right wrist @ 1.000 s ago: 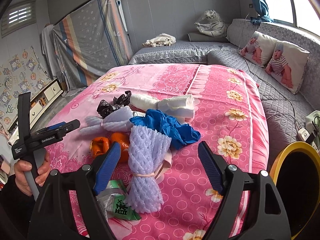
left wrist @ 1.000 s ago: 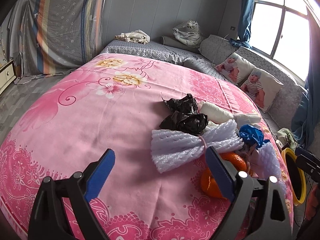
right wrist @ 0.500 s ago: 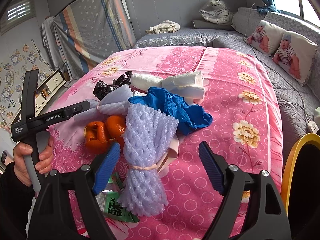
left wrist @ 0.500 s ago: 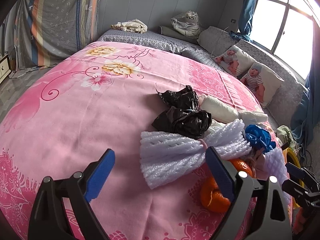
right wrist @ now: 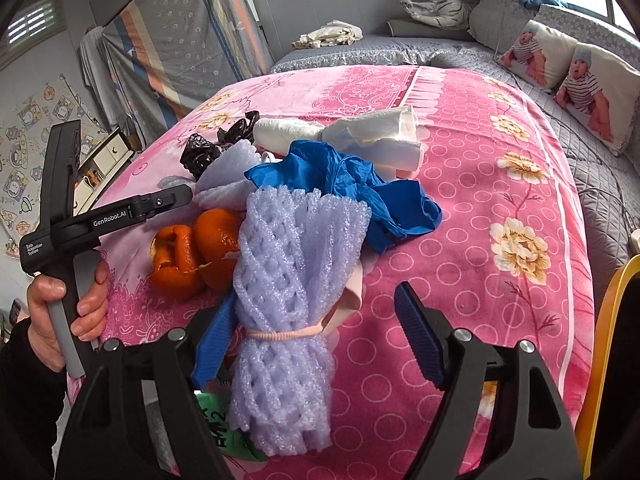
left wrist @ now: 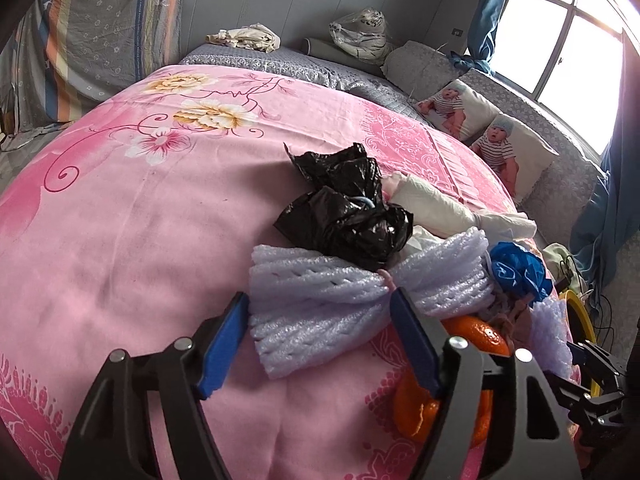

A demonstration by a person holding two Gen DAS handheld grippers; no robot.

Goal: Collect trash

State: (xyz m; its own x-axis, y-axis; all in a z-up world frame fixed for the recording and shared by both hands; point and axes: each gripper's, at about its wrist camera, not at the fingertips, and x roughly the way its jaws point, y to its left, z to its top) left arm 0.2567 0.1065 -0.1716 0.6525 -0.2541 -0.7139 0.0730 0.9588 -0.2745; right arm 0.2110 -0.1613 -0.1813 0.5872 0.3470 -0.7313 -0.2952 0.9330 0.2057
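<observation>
Trash crowds the pink bed (left wrist: 120,240): black bag (left wrist: 344,212), orange peel (right wrist: 192,248), blue glove (right wrist: 360,192). Both tongs gape, holding nothing, and have closed in since a second ago: left tongs (left wrist: 320,340) bracket one foam net (left wrist: 340,300), right tongs (right wrist: 316,344) another foam net (right wrist: 288,300). Yellow bin rim (right wrist: 612,328) sits just off the bed's right edge.

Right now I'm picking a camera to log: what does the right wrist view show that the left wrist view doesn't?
Only the right wrist view shows the green wrapper, the hand gripping the left tongs and the foam net between the open right tongs. Only the left shows the window. Both show the black bag, orange peel, blue bag and yellow bin.
</observation>
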